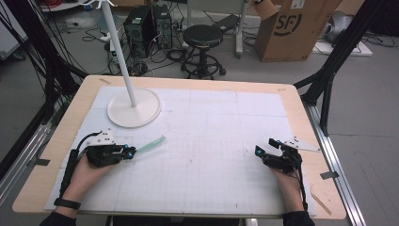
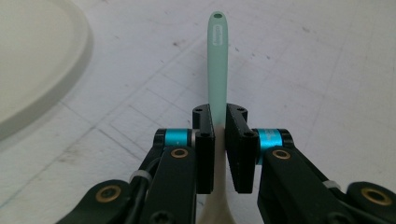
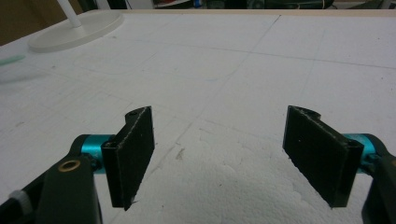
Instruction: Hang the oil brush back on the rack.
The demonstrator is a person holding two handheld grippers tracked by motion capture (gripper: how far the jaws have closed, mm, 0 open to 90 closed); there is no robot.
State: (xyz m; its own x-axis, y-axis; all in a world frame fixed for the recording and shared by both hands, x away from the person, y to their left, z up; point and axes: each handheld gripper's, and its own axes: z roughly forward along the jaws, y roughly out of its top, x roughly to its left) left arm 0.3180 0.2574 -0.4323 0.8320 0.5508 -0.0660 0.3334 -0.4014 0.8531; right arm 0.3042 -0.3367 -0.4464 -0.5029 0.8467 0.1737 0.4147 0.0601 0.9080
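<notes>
Currently left gripper (image 1: 131, 151) has its fingers (image 2: 204, 149) clamped tight on a pale green spatula-like stick (image 2: 218, 60), gripping it partway along the shaft. Handle end with the small hanging hole points away from the gripper, toward the white round stand base (image 1: 134, 107); the wider pale end runs back between the fingers toward the hand. In the high view the stick (image 1: 151, 143) juts out from the fingers, angled up toward the right of the base, just in front of the base's near edge, low over the white gridded mat (image 1: 211, 141). Can't tell whether the tip touches the mat.

Left hand (image 1: 87, 172) sits in front of the base, on the tabletop (image 1: 61, 136) side nearest the person.

Right gripper (image 1: 266, 149) is well apart from the base, far across the mat to its right. Its fingers (image 3: 133, 149) stand wide apart with nothing between them, bare mat showing in the gap. In the right gripper view the base (image 3: 77, 30) is at far upper left, with a blurred bit of the green stick (image 3: 11, 59) at the left edge.
</notes>
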